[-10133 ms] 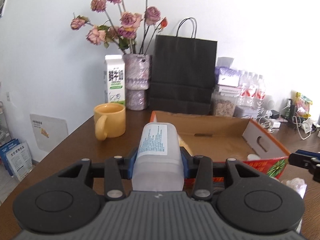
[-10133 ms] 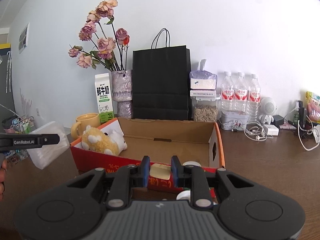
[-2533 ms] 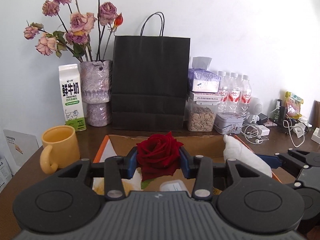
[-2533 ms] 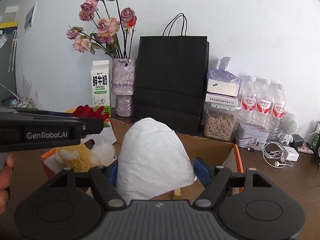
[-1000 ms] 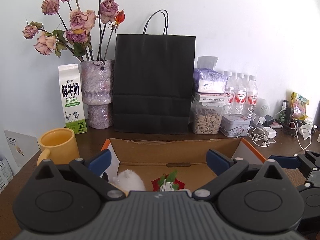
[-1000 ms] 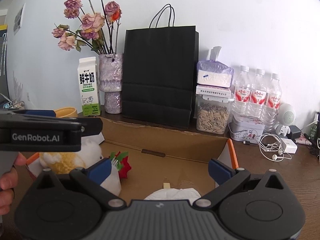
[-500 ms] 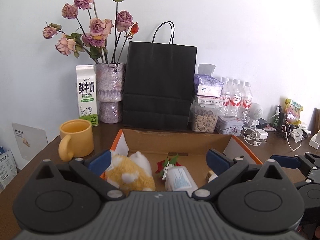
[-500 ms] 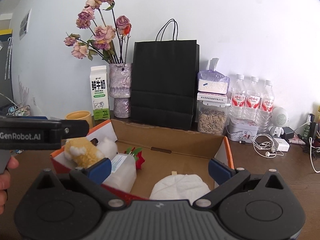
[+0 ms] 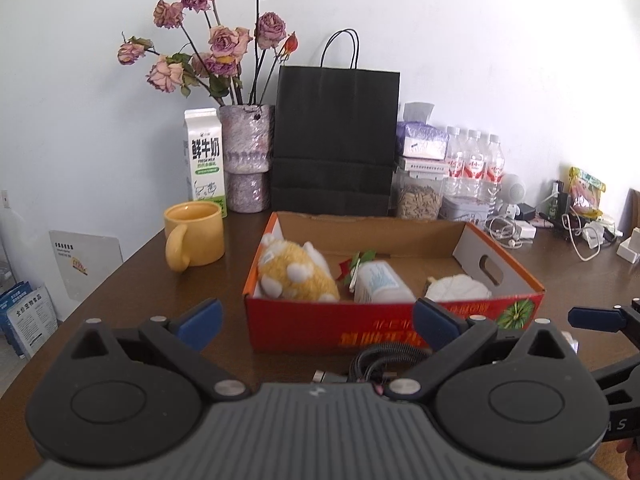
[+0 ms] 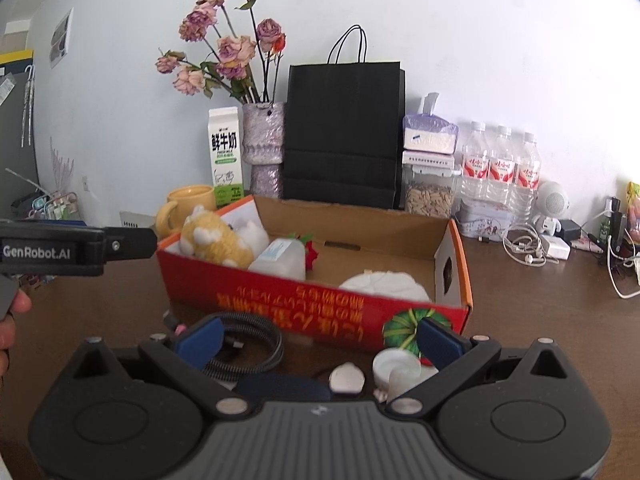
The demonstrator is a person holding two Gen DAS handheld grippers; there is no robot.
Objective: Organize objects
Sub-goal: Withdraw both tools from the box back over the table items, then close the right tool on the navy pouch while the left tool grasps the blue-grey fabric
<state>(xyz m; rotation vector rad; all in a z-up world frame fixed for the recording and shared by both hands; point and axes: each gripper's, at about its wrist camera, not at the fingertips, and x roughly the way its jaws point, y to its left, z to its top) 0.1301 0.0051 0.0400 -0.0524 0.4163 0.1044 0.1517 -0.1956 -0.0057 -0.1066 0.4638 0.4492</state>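
Note:
A red cardboard box lies on the brown table. Inside it sit a yellow plush toy, a translucent plastic bottle, a red rose and a white cloth bundle. My left gripper is open in front of the box, holding nothing. My right gripper is open too, above loose items by the box's front wall: a coiled black cable, a white cap, a small white piece and a dark flat object.
Behind the box stand a black paper bag, a vase of dried roses, a milk carton, a yellow mug, a seed jar and water bottles. Chargers and cords lie at right. A hand holds the left gripper.
Both grippers have pulled back and risen from the box, open and holding nothing. The whole box and the loose items before it have come into view.

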